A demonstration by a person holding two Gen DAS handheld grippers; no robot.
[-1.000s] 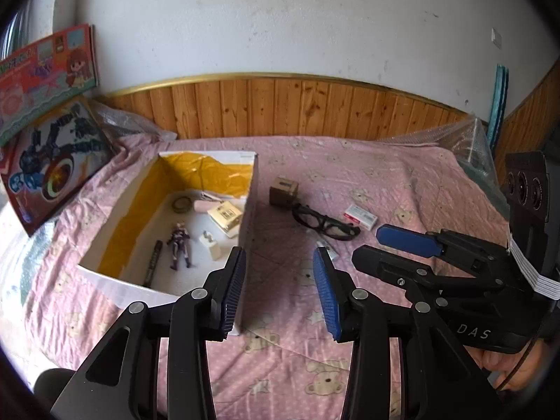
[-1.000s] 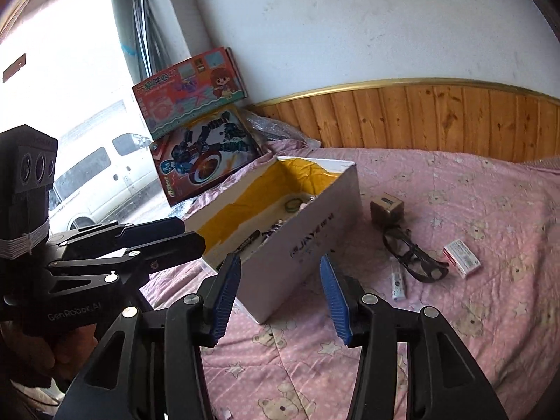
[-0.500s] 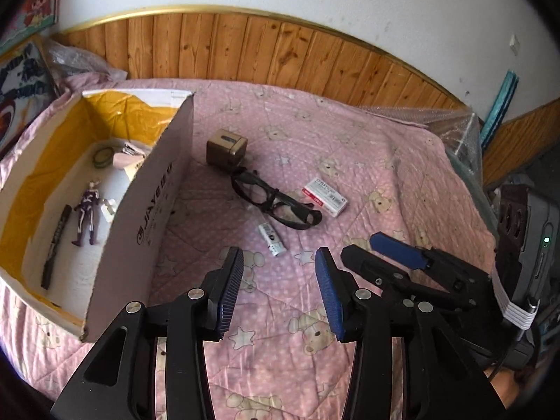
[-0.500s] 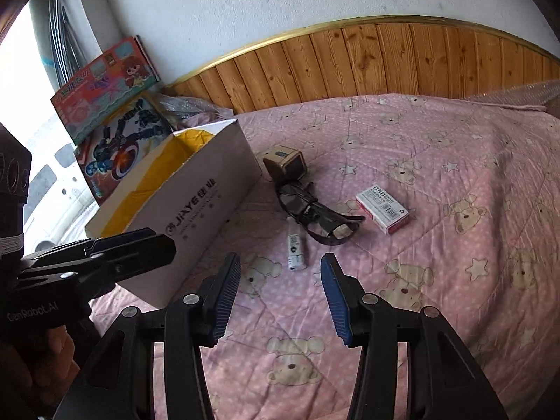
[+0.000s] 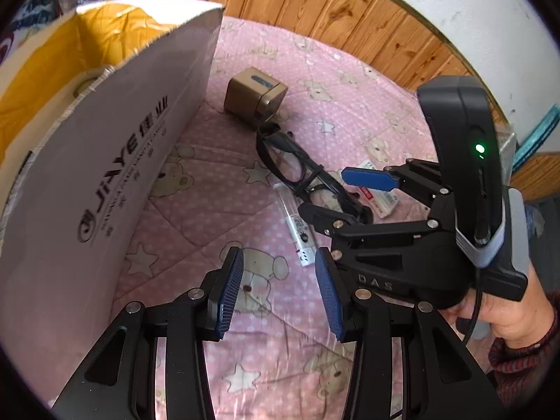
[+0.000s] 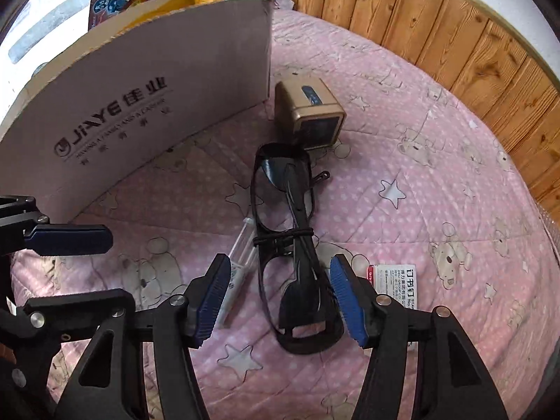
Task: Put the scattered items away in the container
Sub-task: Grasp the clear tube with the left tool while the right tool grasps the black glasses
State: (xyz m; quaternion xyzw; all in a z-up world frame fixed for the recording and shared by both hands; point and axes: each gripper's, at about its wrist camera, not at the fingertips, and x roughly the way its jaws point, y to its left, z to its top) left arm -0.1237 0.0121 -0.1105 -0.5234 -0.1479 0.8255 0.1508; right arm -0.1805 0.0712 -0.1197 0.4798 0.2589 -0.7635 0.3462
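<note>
The pink quilted bed [image 6: 437, 192] carries everything. At upper left of the right wrist view stands the white cardboard box [image 6: 157, 105], our container, yellow-lined inside. Below it the black plastic glasses [image 6: 290, 238] lie folded — glossy and thin-armed, their near end between the right gripper [image 6: 280, 301], whose jaws are opening and touch nothing. We should straddle the frame across both arms and close gently, since it looks slippery. The left gripper [image 5: 280, 290] hangs with jaws apart and empty over the quilt, near a small clear tube [image 5: 297, 231].
</note>
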